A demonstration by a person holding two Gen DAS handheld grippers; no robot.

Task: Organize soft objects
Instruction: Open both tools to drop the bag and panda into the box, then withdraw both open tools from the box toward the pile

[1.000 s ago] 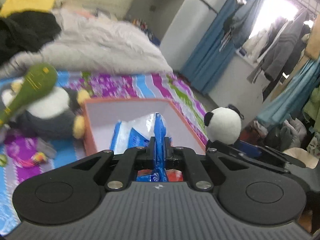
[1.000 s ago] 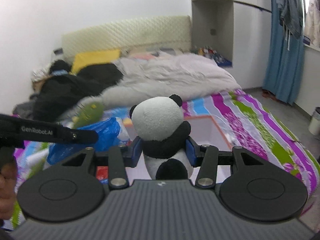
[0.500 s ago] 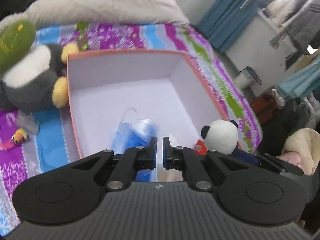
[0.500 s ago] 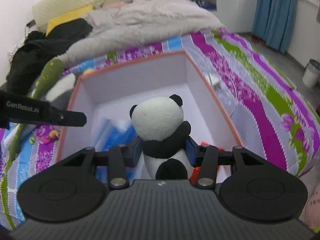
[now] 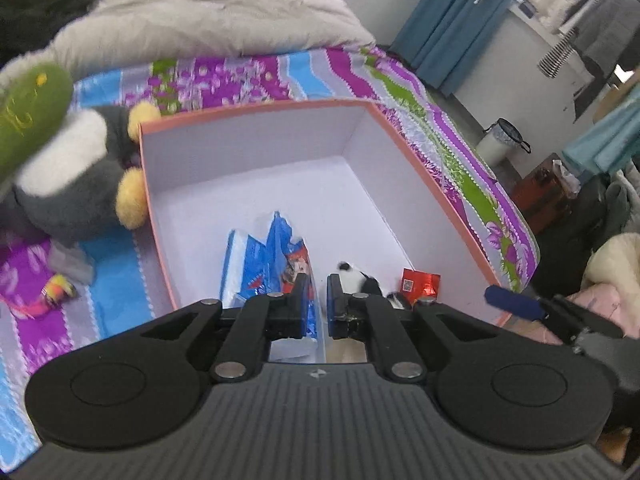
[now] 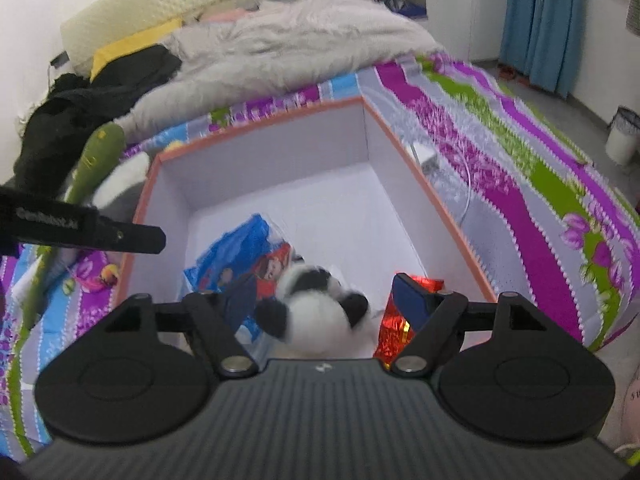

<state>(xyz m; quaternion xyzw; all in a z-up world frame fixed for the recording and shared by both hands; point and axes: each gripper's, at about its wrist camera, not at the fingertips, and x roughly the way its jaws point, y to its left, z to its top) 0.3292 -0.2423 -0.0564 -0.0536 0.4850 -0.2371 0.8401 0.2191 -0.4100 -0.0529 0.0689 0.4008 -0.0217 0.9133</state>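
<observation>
Two grippers are being held over an orange-rimmed white box (image 6: pixel 432 196) on a striped floral bedspread (image 6: pixel 532 184). The right gripper (image 6: pixel 324 300) is being opened, its jaws spread wide and clear of the plush panda (image 6: pixel 316 312), which is blurred, tipped over in the near part of the box, head towards the far left. The left gripper (image 5: pixel 319 300) is being kept clenched, nothing clearly gripped. A blue plastic packet (image 5: pixel 260 264) is lying lengthwise left of the panda, partly hidden; a red foil packet (image 6: pixel 394 320) is lying right. A grey duvet (image 6: pixel 280 48) is piled beyond.
</observation>
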